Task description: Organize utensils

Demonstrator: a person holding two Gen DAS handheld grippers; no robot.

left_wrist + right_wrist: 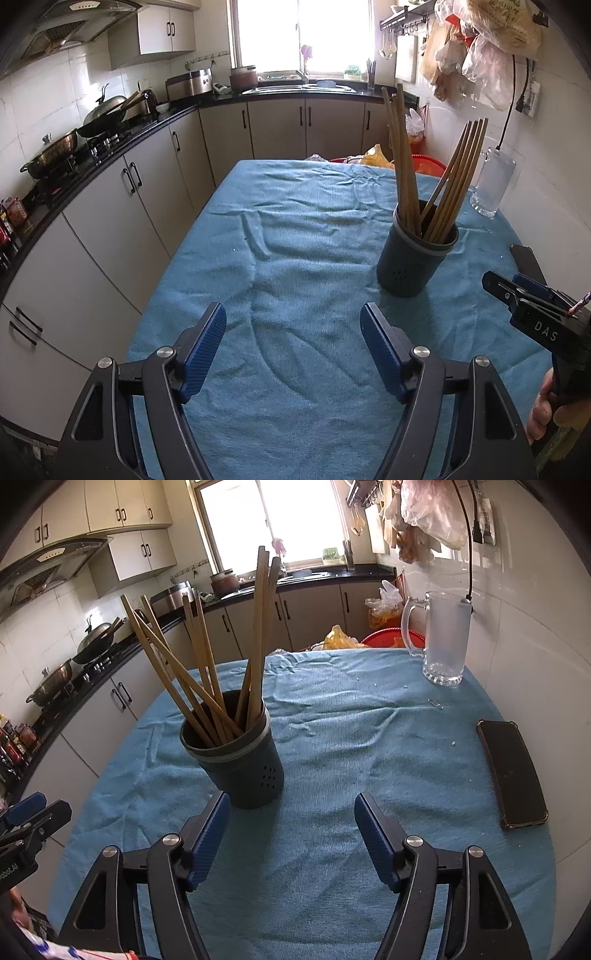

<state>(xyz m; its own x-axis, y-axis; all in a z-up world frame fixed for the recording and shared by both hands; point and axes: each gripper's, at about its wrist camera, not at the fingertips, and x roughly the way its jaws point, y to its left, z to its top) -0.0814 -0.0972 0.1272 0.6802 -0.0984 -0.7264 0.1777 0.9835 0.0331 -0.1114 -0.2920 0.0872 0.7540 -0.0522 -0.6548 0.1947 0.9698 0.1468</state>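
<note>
A dark grey holder [412, 264] stands upright on the blue cloth [288, 266] with several wooden chopsticks [448, 181] leaning in it. It also shows in the right wrist view [245, 766] with its chopsticks [195, 672]. My left gripper [293, 317] is open and empty, hovering over the cloth to the left of the holder. My right gripper [291, 806] is open and empty, just in front of and right of the holder. The right gripper also shows at the right edge of the left wrist view [517, 291].
A frosted glass mug [445, 638] stands at the far right of the table by the wall. A black phone [511, 773] lies on the cloth at right. A red basin [393, 637] sits behind the table. Kitchen counter and stove with pans [99, 118] run along the left.
</note>
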